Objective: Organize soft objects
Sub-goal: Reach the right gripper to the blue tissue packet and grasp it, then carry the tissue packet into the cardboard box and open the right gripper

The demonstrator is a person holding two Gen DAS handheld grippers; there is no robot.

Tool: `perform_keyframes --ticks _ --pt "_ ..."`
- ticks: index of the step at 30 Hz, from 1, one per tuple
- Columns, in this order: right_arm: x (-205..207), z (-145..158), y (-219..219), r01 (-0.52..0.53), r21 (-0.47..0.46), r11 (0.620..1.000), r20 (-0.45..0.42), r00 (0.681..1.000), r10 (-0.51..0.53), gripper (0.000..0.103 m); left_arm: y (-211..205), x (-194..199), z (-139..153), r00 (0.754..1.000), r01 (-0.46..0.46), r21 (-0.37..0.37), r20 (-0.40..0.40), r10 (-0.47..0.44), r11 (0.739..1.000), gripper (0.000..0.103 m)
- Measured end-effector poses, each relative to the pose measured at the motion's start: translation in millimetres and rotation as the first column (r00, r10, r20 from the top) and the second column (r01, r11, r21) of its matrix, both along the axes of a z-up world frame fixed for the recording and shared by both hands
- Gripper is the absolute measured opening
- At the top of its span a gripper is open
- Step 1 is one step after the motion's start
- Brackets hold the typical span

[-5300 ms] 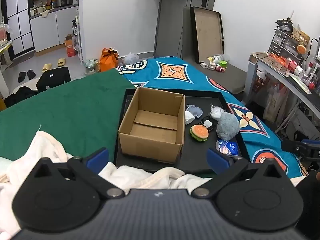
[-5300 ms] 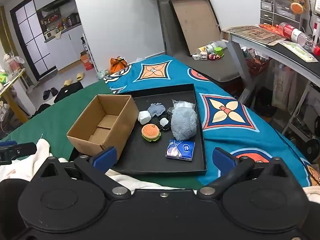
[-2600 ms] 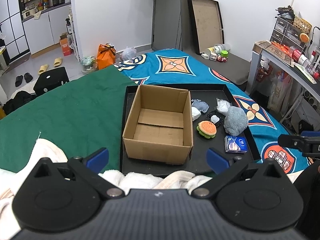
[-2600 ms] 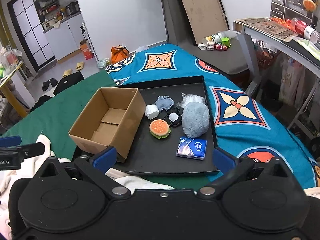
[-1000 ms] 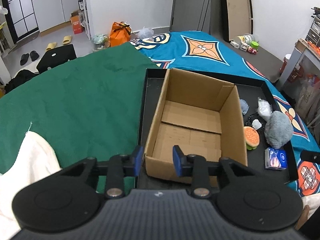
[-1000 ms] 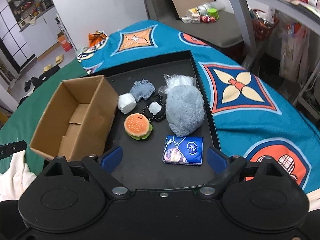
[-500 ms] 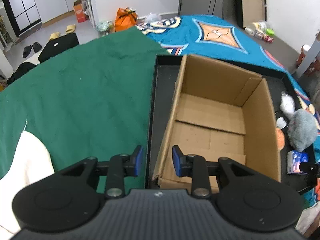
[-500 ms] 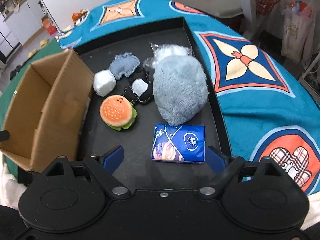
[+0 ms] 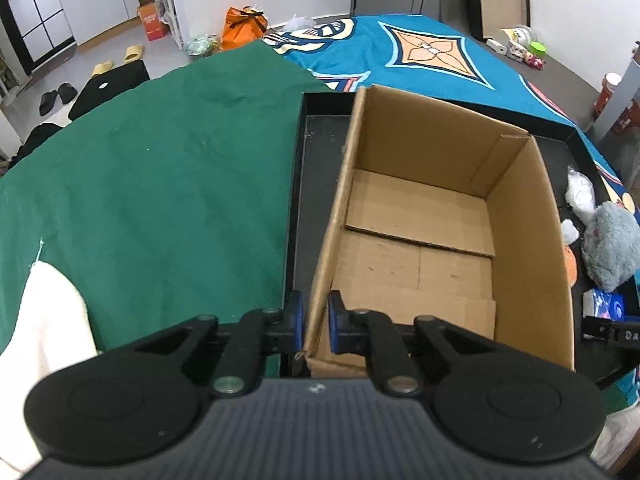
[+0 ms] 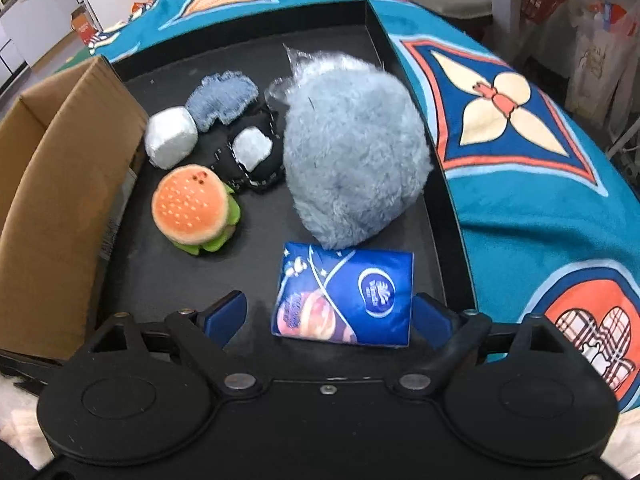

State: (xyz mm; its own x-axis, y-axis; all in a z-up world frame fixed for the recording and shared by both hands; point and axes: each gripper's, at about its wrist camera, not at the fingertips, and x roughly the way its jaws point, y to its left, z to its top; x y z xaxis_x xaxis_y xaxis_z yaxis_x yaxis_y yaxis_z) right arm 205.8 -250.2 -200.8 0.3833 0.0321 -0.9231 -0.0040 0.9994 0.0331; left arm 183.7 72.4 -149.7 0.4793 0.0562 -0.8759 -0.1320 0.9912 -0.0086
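Observation:
An open, empty cardboard box [image 9: 420, 240] stands on the left of a black tray [image 9: 316, 168]. My left gripper [image 9: 315, 326] is shut on the box's near left wall, one finger on each side of it. My right gripper [image 10: 328, 316] is open, its fingers on either side of a blue tissue pack [image 10: 344, 296] lying on the tray [image 10: 168, 280]. Beyond the pack lie a fluffy grey-blue plush [image 10: 352, 160], a burger plush [image 10: 192, 208], a white cube plush [image 10: 170, 142], a small black-and-white plush [image 10: 252, 152] and a blue fuzzy piece [image 10: 224, 100].
The tray lies on a bed with a green cloth [image 9: 160, 184] on the left and a blue patterned blanket [image 10: 540, 160] on the right. A clear bag [image 10: 316, 60] lies behind the grey plush. A white towel [image 9: 40, 320] lies at the near left.
My left gripper moved forward and down and closed on the box's left wall. My right gripper came down to the tray until its open fingers flank the tissue pack.

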Motion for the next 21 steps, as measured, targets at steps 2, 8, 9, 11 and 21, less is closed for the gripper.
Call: perform_keyframes --ticks 2,8,9,11,21 --pt "0 -2 0 0.000 0.004 1.000 0.001 1.000 0.000 0.089 -1 -5 0 1.000 0.005 -0.008 -0.005 -0.005 1.000 0.009" --pt "-1 -9 1 -0.005 -0.031 1.000 0.010 1.000 0.006 0.072 -1 -13 8 1.000 -0.010 -0.003 0.008 0.010 1.000 0.009" --pt "-1 -7 0 -0.009 -0.029 1.000 0.013 1.000 0.009 0.072 0 -13 9 1.000 -0.013 -0.010 -0.003 0.013 1.000 0.009" --pt "-4 -3 -1 -0.015 -0.022 1.000 0.024 1.000 0.016 0.071 -2 -15 11 1.000 -0.001 -0.015 -0.014 0.001 1.000 0.009" --pt "-15 46 11 -0.079 0.019 0.997 0.124 0.989 0.076 0.071 -4 -24 11 1.000 0.003 -0.017 -0.001 -0.003 1.000 0.009"
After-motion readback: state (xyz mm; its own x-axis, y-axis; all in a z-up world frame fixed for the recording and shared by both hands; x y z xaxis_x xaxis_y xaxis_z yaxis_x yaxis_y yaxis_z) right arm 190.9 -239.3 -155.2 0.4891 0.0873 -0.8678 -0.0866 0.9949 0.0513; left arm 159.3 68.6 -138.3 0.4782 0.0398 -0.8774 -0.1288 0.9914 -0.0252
